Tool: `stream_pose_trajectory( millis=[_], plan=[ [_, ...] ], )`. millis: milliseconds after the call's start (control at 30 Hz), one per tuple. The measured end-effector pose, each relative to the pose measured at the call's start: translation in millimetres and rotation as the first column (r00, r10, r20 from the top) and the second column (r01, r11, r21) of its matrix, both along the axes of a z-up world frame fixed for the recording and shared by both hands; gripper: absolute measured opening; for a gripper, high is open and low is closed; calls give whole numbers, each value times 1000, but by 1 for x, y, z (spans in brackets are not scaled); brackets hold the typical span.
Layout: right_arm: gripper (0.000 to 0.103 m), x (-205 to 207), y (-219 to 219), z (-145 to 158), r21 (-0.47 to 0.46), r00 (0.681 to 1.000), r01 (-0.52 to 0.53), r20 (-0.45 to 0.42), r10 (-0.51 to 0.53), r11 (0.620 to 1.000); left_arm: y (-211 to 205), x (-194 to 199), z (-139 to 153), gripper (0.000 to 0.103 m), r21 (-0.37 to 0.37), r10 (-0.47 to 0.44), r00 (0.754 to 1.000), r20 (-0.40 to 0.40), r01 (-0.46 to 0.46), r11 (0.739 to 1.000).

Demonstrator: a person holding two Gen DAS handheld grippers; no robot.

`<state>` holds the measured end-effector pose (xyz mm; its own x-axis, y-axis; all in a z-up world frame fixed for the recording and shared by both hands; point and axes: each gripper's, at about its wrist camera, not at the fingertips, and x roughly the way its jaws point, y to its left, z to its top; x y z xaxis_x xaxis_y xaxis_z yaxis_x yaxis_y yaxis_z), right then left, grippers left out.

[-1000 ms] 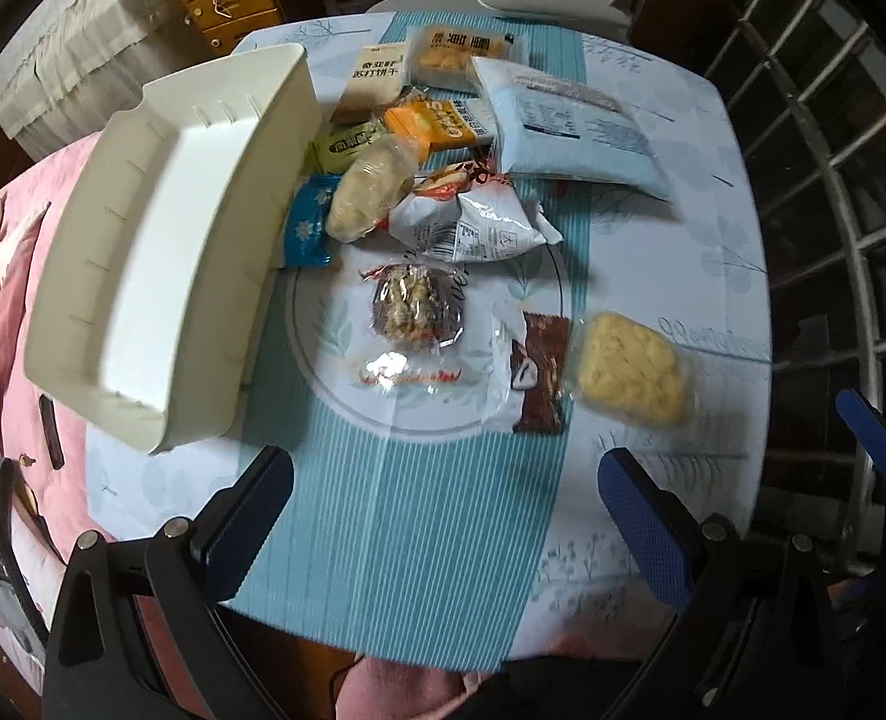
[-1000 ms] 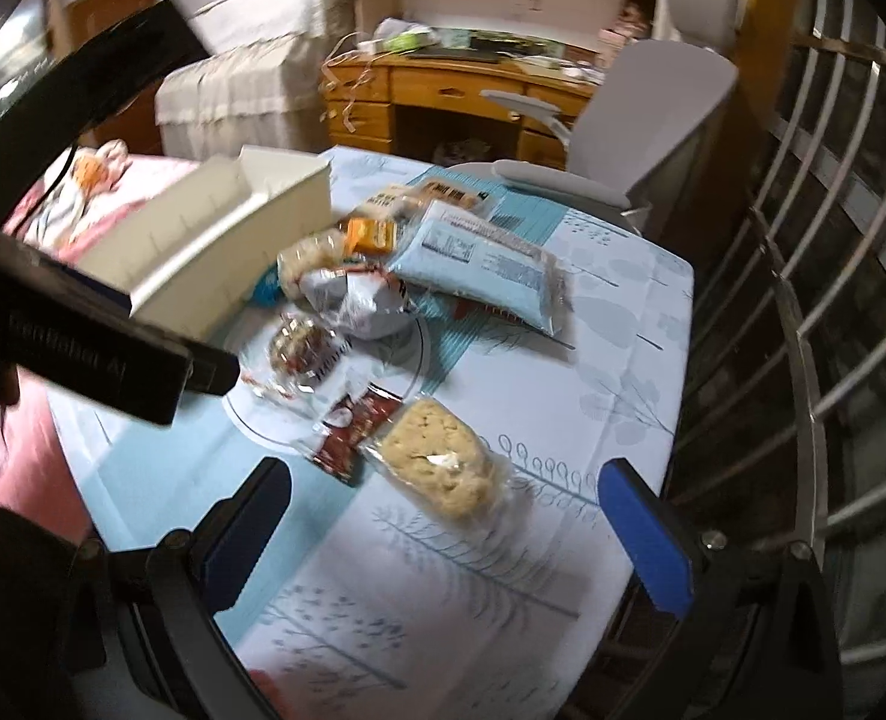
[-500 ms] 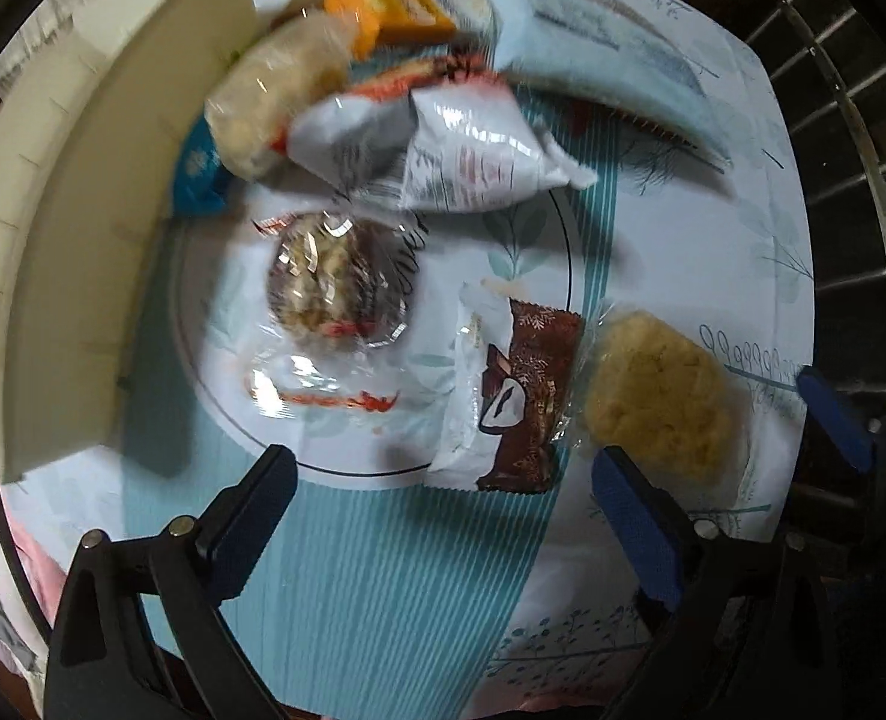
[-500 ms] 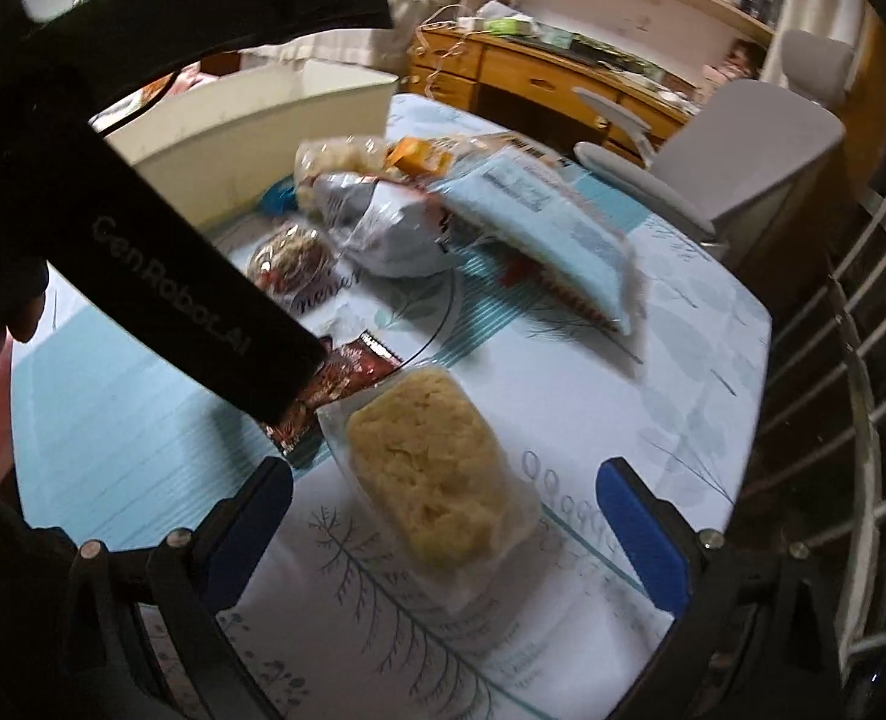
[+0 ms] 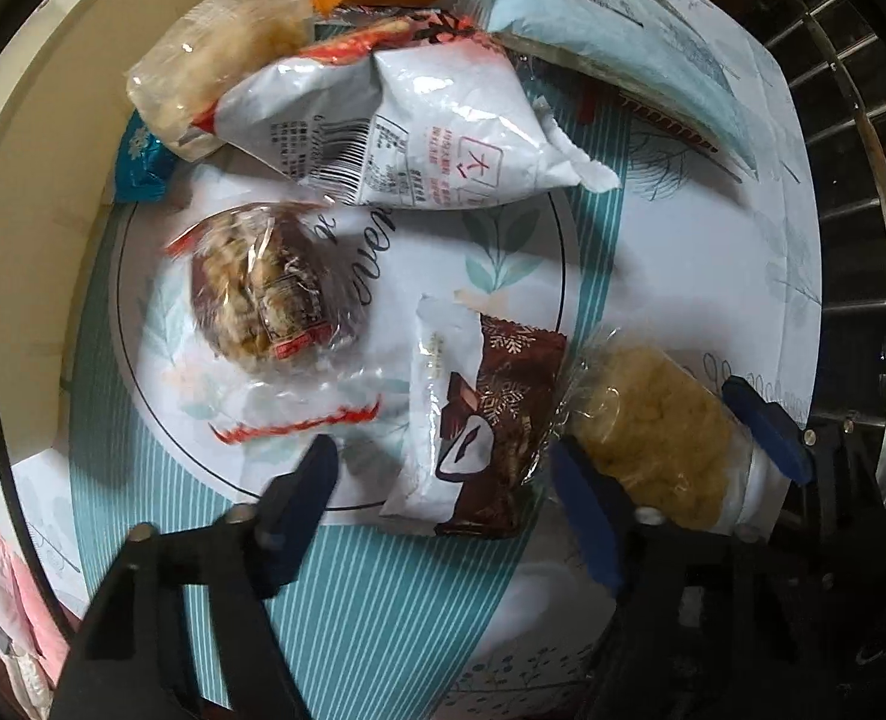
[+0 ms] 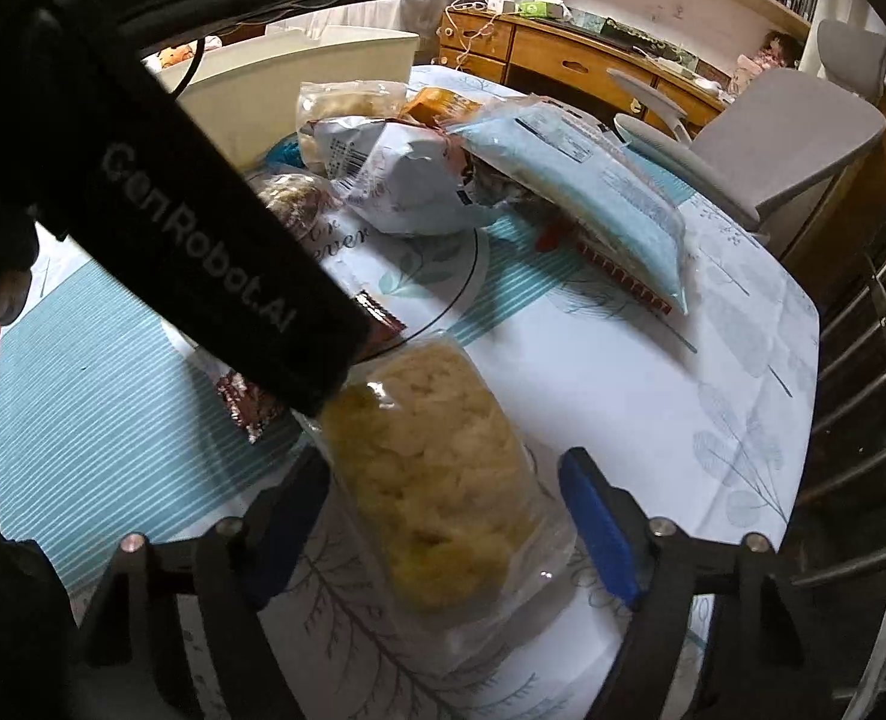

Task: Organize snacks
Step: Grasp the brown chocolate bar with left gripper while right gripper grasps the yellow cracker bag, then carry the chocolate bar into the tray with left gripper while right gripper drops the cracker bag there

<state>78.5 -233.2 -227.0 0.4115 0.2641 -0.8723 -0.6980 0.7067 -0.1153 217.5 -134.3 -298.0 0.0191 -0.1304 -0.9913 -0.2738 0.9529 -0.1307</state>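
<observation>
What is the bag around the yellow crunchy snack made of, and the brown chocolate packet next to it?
The yellow snack's bag looks like thin clear plastic film: you see the lumpy pieces through it, and it glints and wrinkles. The brown chocolate packet seems to be glossy printed plastic or foil wrap, opaque with a crimped zigzag edge; which one is hard to tell.

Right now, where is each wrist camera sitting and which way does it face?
Left wrist: above the table, looking steeply down past the open left gripper at the brown chocolate packet.
Right wrist: low, looking across the table; the open right gripper straddles the yellow cracker packet; the left gripper's black body crosses the view.
Shared: both packets and the white barcode bag.
</observation>
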Motion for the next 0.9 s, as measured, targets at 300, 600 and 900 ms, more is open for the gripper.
stream_pose_trajectory(
  millis=[300, 600, 900],
  plan=[
    [62, -2, 0, 2, 3, 998, 47, -47, -47, 999, -3, 3, 1, 40, -7, -3, 1000, -9, 3, 1000],
    [61, -1, -16, 7, -12, 984, 151, -94, -152, 988, -11, -5, 8, 32, 11, -19, 1000, -11, 19, 1000],
    [61, -12, -33, 32, 43, 956, 268, -138, -260, 962, -5, -26, 45, 31, 7, -15, 999, 49, 15, 1000]
  ],
)
